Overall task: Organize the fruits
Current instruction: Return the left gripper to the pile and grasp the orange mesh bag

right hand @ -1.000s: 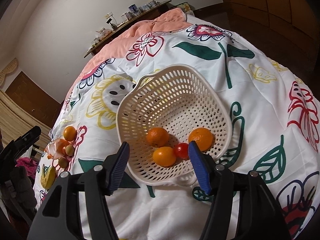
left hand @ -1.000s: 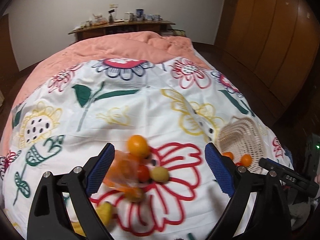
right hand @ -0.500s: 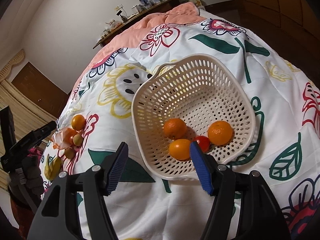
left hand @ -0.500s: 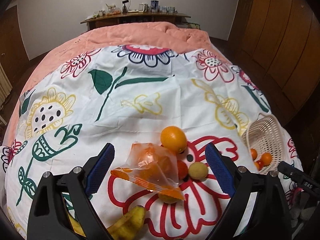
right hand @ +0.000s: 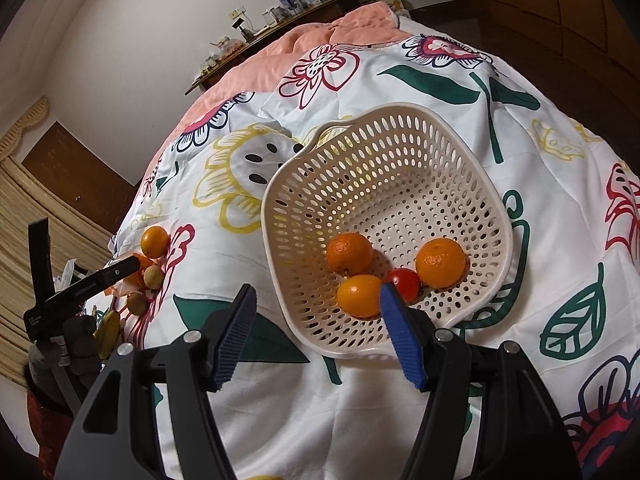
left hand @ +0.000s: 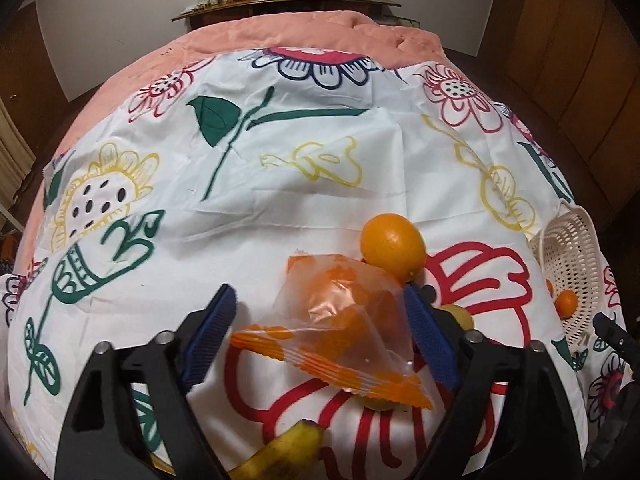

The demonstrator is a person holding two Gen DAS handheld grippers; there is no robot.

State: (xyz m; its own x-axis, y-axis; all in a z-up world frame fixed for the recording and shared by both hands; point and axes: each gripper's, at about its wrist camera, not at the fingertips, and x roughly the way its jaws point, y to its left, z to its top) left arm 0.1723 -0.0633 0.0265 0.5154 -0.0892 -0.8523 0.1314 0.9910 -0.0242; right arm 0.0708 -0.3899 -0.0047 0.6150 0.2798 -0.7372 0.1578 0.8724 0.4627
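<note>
Left gripper (left hand: 316, 332), jaws closing, straddles bag (left hand: 344, 320) without pressing; right gripper (right hand: 316, 332) half open, empty, near basket (right hand: 472, 168).

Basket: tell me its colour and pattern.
The basket is cream plastic, perforated all over with small oval holes. It shows best in the right wrist view.
</note>
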